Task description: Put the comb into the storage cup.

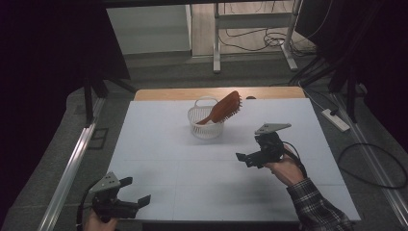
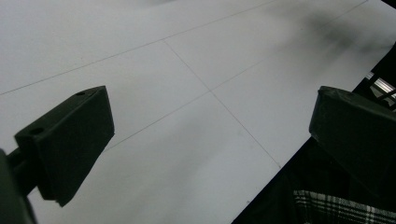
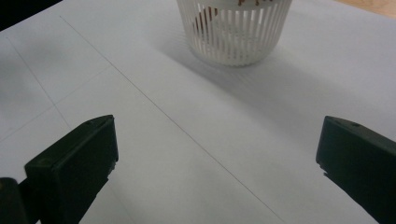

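On the white table (image 1: 159, 144), a hairbrush (image 1: 225, 107) is propped in a basket (image 1: 206, 126) at twelve o'clock; the left gripper (image 1: 134, 190) and right gripper (image 1: 244, 157) are held wide apart, empty.

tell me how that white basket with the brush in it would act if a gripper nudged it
The white slatted basket looks thin and light, so it would probably slide on the smooth white table. The wooden hairbrush stands handle-down, its head leaning out past the rim, so a push may well tip the basket toward that side. The slats likely flex if squeezed.

Both tools are black, each topped by a grey three-cornered plate: left tool (image 1: 137, 191), right tool (image 1: 244, 157). The right sleeve (image 1: 317, 204) is dark plaid.
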The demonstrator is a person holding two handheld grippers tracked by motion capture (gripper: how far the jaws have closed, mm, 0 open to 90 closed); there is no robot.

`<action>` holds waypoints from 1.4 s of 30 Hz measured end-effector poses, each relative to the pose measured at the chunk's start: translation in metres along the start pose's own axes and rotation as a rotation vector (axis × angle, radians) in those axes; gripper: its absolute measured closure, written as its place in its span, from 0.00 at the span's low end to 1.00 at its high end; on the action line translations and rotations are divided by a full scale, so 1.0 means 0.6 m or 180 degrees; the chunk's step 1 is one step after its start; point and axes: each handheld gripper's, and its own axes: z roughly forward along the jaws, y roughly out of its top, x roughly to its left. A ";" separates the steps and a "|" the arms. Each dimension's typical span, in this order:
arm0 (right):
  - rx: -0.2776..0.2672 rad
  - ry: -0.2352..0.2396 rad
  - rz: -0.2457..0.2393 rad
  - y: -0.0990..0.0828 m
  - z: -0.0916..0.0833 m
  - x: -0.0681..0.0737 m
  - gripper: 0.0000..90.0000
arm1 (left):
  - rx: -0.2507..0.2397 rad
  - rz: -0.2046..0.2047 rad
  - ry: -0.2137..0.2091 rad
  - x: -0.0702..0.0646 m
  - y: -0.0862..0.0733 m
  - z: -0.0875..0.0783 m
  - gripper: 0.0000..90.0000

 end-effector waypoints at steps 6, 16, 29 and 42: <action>0.0005 -0.0045 0.0029 -0.011 -0.009 -0.006 0.00 | -0.0008 -0.0009 0.0002 0.001 0.000 0.000 0.01; -0.0011 -0.0075 0.0065 -0.023 -0.026 -0.008 0.00 | -0.0010 -0.0012 0.0004 0.001 0.000 0.000 0.01; 0.0010 -0.0131 0.0093 -0.044 -0.051 -0.012 0.00 | -0.0007 -0.0014 0.0004 0.001 0.000 0.000 0.01; 0.0067 -0.0187 0.0085 -0.066 -0.071 -0.013 0.00 | -0.0006 -0.0023 0.0001 0.001 0.000 0.000 0.01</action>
